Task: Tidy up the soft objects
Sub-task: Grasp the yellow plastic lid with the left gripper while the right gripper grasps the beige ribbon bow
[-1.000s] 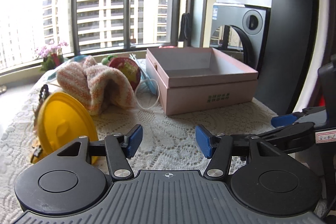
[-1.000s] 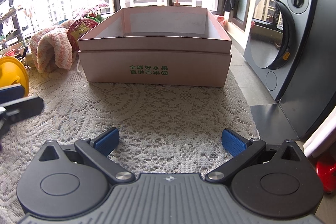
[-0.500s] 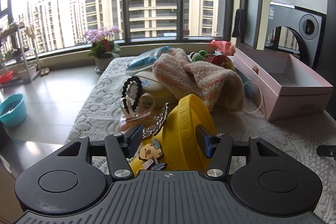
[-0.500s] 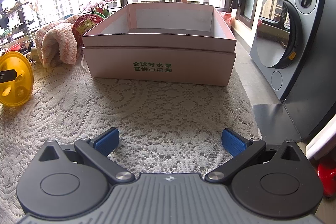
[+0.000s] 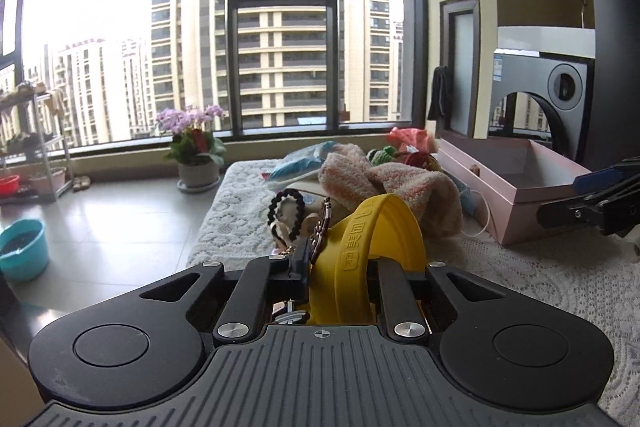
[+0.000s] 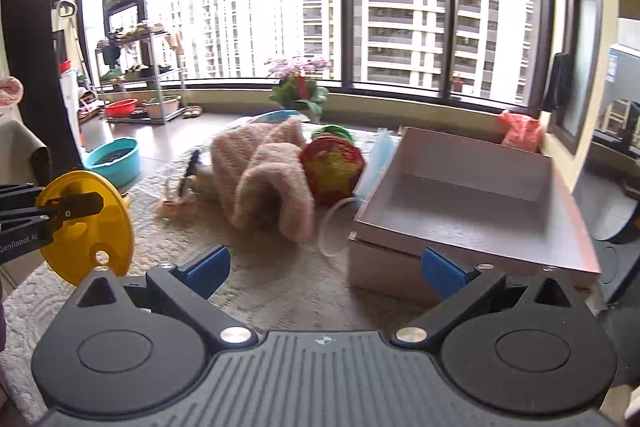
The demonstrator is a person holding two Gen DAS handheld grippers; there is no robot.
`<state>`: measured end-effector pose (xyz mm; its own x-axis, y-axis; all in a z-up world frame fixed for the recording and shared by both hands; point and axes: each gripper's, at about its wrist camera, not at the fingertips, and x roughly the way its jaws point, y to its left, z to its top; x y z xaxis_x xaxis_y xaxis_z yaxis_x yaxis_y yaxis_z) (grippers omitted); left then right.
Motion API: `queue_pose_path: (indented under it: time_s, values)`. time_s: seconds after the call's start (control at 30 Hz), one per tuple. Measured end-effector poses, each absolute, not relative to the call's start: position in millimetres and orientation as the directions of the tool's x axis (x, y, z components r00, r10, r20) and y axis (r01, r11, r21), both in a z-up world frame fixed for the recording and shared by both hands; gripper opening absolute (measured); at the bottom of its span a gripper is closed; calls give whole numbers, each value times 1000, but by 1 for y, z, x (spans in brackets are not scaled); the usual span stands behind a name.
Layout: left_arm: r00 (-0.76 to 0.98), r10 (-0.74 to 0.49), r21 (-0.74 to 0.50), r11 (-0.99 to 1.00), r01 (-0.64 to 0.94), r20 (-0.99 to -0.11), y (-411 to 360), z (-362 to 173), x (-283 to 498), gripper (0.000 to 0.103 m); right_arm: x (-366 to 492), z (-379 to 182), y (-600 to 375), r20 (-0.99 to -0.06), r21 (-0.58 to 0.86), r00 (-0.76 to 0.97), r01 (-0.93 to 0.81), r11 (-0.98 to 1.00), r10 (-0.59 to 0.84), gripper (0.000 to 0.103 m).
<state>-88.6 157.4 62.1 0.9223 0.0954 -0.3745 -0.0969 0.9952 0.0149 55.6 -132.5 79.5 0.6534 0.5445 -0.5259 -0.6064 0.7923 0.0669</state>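
Yellow disc [image 5: 360, 247] between left tongs [image 5: 340, 279]

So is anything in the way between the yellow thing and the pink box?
Yes. The fluffy pink towel and the red-and-green ball lie on the table between the yellow disc, gripped by the left gripper, and the pink box.
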Motion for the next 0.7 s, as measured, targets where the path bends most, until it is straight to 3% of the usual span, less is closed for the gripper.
queue_pose_path:
  time_s: [0.03, 0.13, 0.47, 0.53, 0.57, 0.6, 0.7]
  values:
    - [927, 98, 4, 995, -103, -363, 165, 67, -98, 16, 59, 78, -114, -533, 82, 615, -645, 760, 580, 91]
    - [931, 132, -7, 990, -143, -340, 185, 74, -121, 16, 71, 65, -49, -579, 109, 512, -722, 683, 634, 79]
    - [927, 183, -109, 967, -230, -328, 229, 63, -147, 16, 104, 30, 79, -646, 74, 544, -654, 753, 536, 75]
    - [927, 180, -117, 966, -229, -329, 230, 61, -147, 16, 103, 33, 85, -655, 27, 556, -660, 750, 512, 45]
    - [927, 175, -120, 967, -225, -333, 231, 60, -147, 16, 101, 36, 82, -663, 16, 550, -668, 744, 508, 38]
    - [927, 168, -122, 968, -220, -334, 230, 60, -147, 16, 98, 42, 72, -673, 29, 526, -684, 729, 520, 33]
    - [934, 124, -121, 977, -173, -335, 220, 62, -146, 16, 83, 56, 38, -672, 49, 509, -694, 718, 538, 33]
